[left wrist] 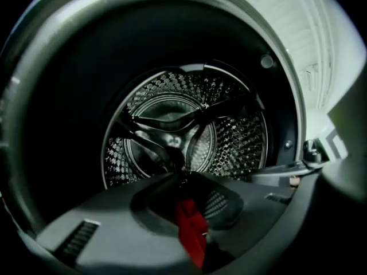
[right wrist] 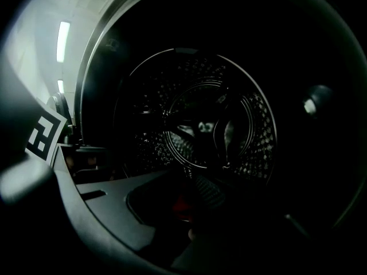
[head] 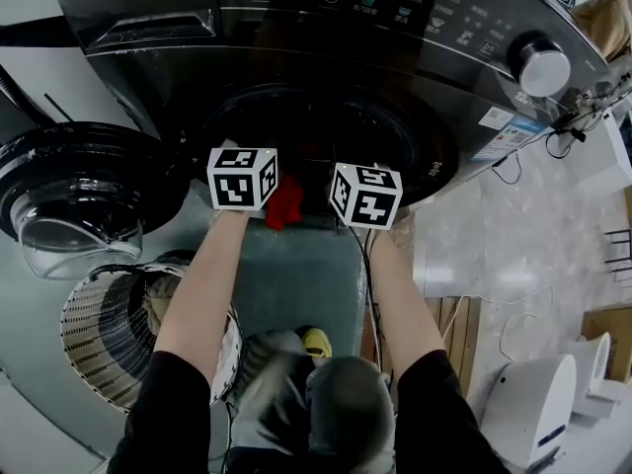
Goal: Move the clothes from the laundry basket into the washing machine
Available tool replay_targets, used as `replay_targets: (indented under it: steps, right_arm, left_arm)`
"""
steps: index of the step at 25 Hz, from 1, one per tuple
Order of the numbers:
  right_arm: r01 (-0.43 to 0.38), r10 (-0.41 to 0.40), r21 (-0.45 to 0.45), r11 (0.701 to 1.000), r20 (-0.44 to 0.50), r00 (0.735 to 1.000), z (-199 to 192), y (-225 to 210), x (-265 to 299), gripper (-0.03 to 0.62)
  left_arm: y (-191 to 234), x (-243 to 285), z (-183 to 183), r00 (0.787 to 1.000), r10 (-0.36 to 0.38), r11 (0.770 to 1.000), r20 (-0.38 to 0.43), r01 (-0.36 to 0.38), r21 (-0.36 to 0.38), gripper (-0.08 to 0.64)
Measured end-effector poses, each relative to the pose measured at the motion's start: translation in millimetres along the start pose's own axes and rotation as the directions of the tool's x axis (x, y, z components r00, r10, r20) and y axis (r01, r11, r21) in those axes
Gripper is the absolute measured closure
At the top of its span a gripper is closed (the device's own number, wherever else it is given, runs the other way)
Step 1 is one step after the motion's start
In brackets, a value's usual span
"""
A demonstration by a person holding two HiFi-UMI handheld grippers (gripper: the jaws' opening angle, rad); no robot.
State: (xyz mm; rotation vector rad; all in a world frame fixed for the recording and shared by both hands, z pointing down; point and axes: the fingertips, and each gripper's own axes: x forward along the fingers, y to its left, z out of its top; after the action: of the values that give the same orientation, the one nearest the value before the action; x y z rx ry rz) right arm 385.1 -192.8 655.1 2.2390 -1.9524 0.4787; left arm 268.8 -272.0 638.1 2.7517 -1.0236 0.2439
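The dark front-loading washing machine (head: 296,38) stands with its drum mouth open. Both grippers reach into that mouth side by side, and only their marker cubes show in the head view, the left one (head: 243,178) and the right one (head: 365,196). A red garment (head: 284,203) hangs between the cubes. In the left gripper view my left gripper (left wrist: 184,179) is shut, with the red garment (left wrist: 192,234) pinched between its jaws. The steel drum (left wrist: 172,136) lies ahead of it. The right gripper view is dark. There my right gripper (right wrist: 189,176) looks shut, with a dim patch of the red garment (right wrist: 182,202) between its jaws.
The machine's round glass door (head: 79,196) hangs open at the left. A white slatted laundry basket (head: 99,334) stands on the floor at the lower left, beside the person's left arm. Cables (head: 513,166) trail over the floor at the right, near a white appliance (head: 538,403).
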Motion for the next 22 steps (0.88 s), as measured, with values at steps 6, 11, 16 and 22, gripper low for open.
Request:
replay_targets:
  steps: [6, 11, 16, 22]
  right_arm:
    - [-0.006, 0.006, -0.031, 1.000, 0.002, 1.000, 4.3, 6.8, -19.5, 0.588]
    - [-0.017, 0.017, -0.014, 1.000, 0.020, 1.000, 16.8, 10.6, -38.8, 0.588]
    - [-0.027, 0.027, -0.012, 1.000, 0.029, 0.999, 32.1, 12.7, -52.5, 0.588]
    - [-0.058, 0.058, -0.026, 0.998, 0.005, 0.998, 47.9, 28.0, -74.0, 0.588]
  left_arm:
    - [-6.9, -17.6, 0.2, 1.000, -0.006, 0.999, -0.028, 0.007, 0.039, 0.549]
    - [-13.7, -34.7, 6.7, 1.000, -0.010, 0.999, -0.029, 0.011, 0.031, 0.549]
    - [-16.2, -50.2, 13.3, 0.998, -0.005, 0.999, -0.056, 0.008, 0.044, 0.549]
    - [-21.4, -71.3, 32.3, 0.998, -0.003, 1.000, -0.062, 0.004, 0.011, 0.549]
